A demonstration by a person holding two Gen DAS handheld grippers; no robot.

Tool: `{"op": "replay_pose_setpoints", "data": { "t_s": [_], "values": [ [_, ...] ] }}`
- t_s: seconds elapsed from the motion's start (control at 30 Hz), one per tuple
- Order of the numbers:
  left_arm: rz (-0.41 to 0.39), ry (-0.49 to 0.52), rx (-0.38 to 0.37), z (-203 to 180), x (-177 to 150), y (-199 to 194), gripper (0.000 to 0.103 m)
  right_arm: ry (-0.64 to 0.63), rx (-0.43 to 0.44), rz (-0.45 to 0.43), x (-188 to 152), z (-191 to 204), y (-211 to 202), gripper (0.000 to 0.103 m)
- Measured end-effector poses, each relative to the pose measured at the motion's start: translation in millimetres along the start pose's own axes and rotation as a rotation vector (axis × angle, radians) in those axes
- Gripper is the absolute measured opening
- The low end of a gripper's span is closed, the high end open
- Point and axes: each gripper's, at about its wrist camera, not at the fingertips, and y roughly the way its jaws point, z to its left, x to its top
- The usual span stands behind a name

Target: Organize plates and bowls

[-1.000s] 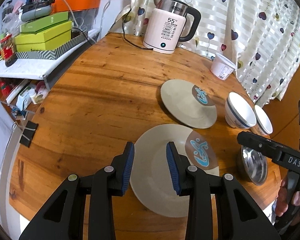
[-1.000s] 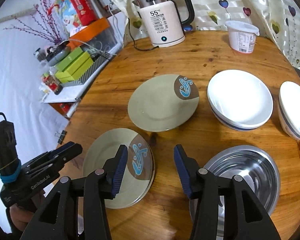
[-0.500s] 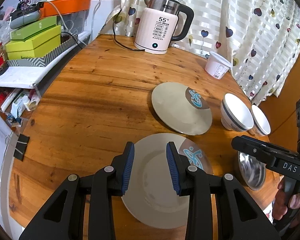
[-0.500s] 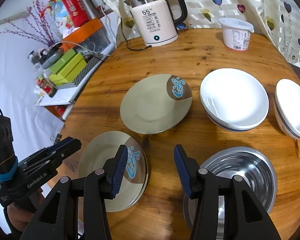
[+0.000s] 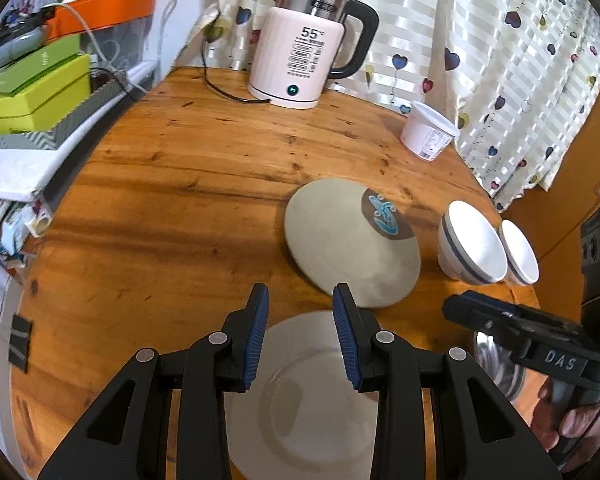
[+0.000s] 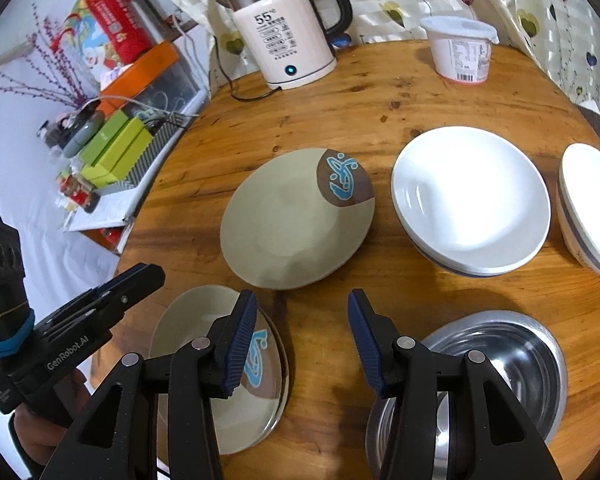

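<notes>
I have both tools low over the near edge of the round wooden bench (image 5: 180,184), and nothing is picked up yet; I judge this the approach to the first plate. My left gripper (image 5: 300,332) stands partly open and empty, its blue pads apart above the near plate (image 5: 300,400) at my 6 o'clock. My right gripper (image 6: 300,336) is likewise part-open with nothing between its pads, hanging over bare wood between that same plate (image 6: 220,400) at 7 o'clock and the steel bowl (image 6: 500,360) at 5 o'clock. Beyond, at 12 o'clock, lies the second fish-pattern plate (image 6: 292,220), apart from the near one. At 2 o'clock sit two white bowls (image 6: 472,200), side by side. Farthest back stand the kettle (image 5: 300,60) and a lidded white tub (image 5: 428,132). Next I reckon I must pinch a plate's rim and set it on its twin.
</notes>
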Motion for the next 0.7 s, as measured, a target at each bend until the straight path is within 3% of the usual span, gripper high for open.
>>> {"op": "replay_pose_setpoints", "data": {
  "t_s": [0.7],
  "values": [
    [0.099, 0.009, -0.021, 7.3, 37.2, 63.6, 0.034, 0.081, -0.034, 0.047, 23.0, -9.3, 33.5, 0.048]
  ]
}}
